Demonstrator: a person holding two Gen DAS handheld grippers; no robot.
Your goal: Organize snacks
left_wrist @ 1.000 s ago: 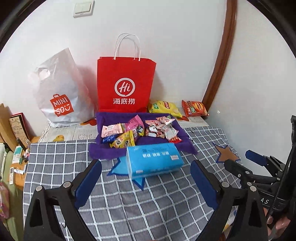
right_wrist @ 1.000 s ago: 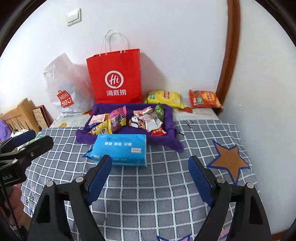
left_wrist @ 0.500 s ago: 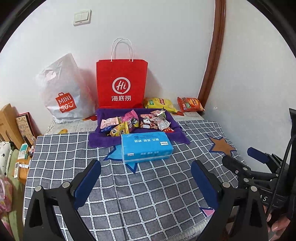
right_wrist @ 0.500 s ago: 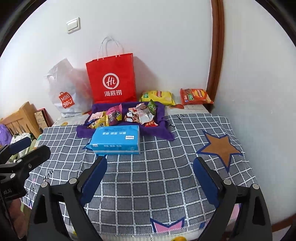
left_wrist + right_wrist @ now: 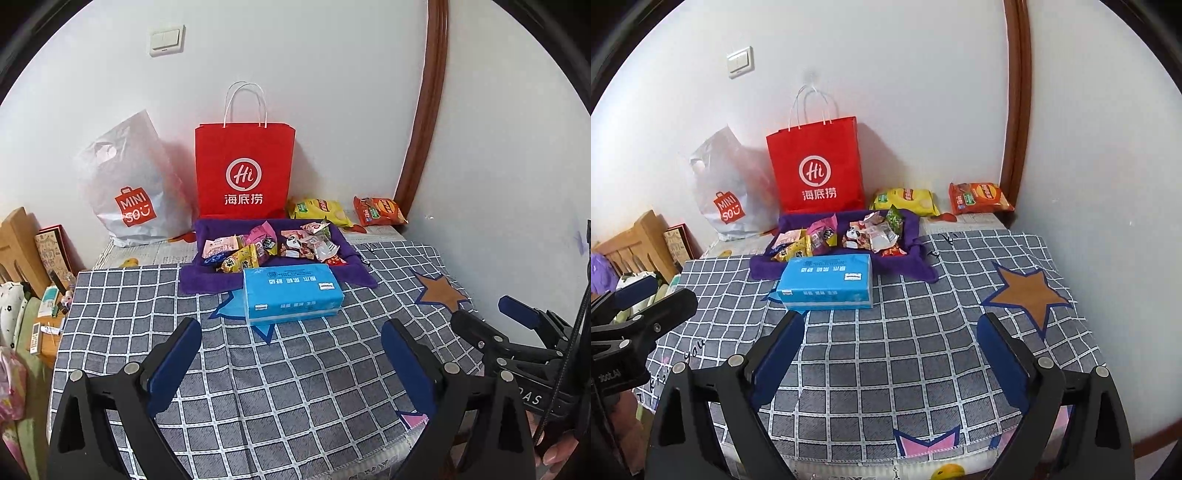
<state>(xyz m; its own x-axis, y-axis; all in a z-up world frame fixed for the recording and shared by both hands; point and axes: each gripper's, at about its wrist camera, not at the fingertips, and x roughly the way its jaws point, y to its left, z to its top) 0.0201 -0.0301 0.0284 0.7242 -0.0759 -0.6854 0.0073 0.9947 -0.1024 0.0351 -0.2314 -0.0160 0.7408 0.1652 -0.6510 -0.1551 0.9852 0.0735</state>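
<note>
Several small snack packets (image 5: 273, 245) lie heaped on a purple cloth (image 5: 207, 282) at the back of the table; they also show in the right wrist view (image 5: 849, 236). A yellow chip bag (image 5: 319, 211) and an orange chip bag (image 5: 378, 211) lie against the wall. My left gripper (image 5: 291, 332) is open and empty, well short of the snacks. My right gripper (image 5: 892, 325) is open and empty above the checked tablecloth (image 5: 905, 350).
A blue tissue pack (image 5: 291, 293) lies in front of the purple cloth. A red paper bag (image 5: 243, 173) and a white plastic bag (image 5: 129, 184) stand against the wall. Wooden furniture (image 5: 635, 240) is left of the table. A brown door frame (image 5: 424, 122) is at right.
Both grippers have pulled back from the snacks; the table looks smaller and its near edge shows in the right wrist view. Both stay open.
</note>
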